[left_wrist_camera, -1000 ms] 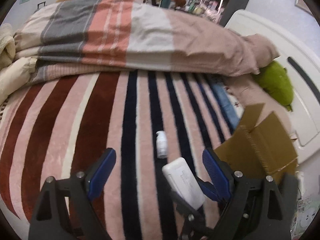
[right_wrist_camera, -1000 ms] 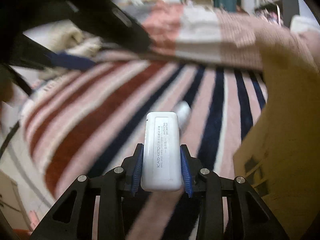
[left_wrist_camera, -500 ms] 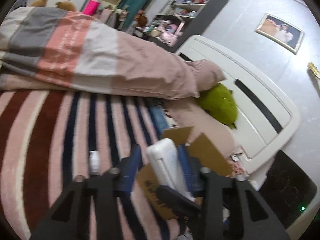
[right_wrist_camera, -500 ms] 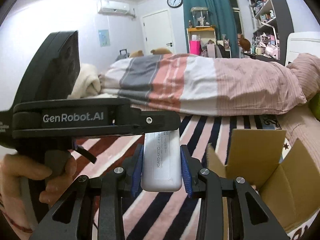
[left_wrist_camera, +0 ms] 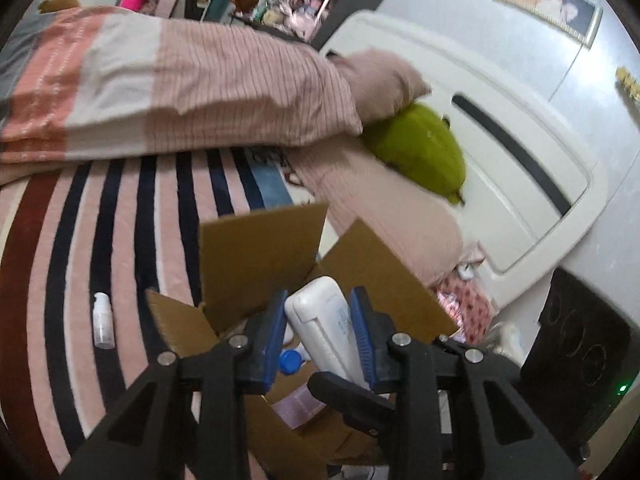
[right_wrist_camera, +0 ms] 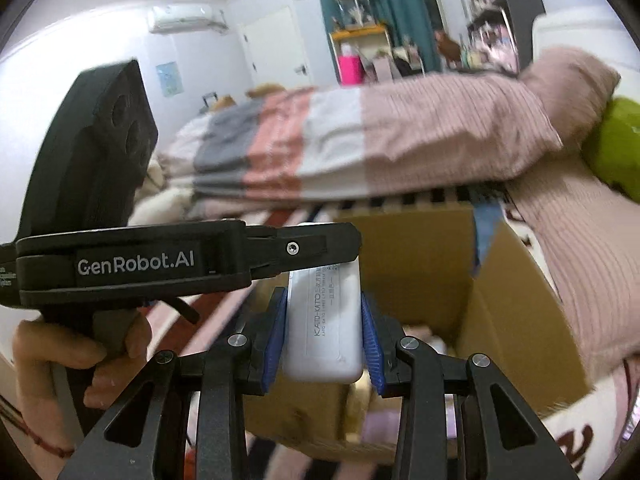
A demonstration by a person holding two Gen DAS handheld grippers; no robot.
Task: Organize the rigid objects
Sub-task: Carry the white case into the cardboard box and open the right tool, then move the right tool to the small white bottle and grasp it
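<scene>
Looking through the left wrist view, I see the cardboard box [left_wrist_camera: 256,248] open on the striped blanket [left_wrist_camera: 120,220], with a small white bottle [left_wrist_camera: 102,322] lying left of it. The right view misses the bottle but shows the left hand [right_wrist_camera: 60,360] on its handle. The left gripper [left_wrist_camera: 318,332] and the right gripper [right_wrist_camera: 324,328] are both narrowed onto the white case [left_wrist_camera: 320,320], pads against its sides, over the box mouth. Behind lie a folded quilt [left_wrist_camera: 200,92], a white headboard [left_wrist_camera: 500,128] and a green plush [left_wrist_camera: 420,148].

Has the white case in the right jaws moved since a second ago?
Yes. The white case was over the striped blanket; now it hangs above the open cardboard box.
</scene>
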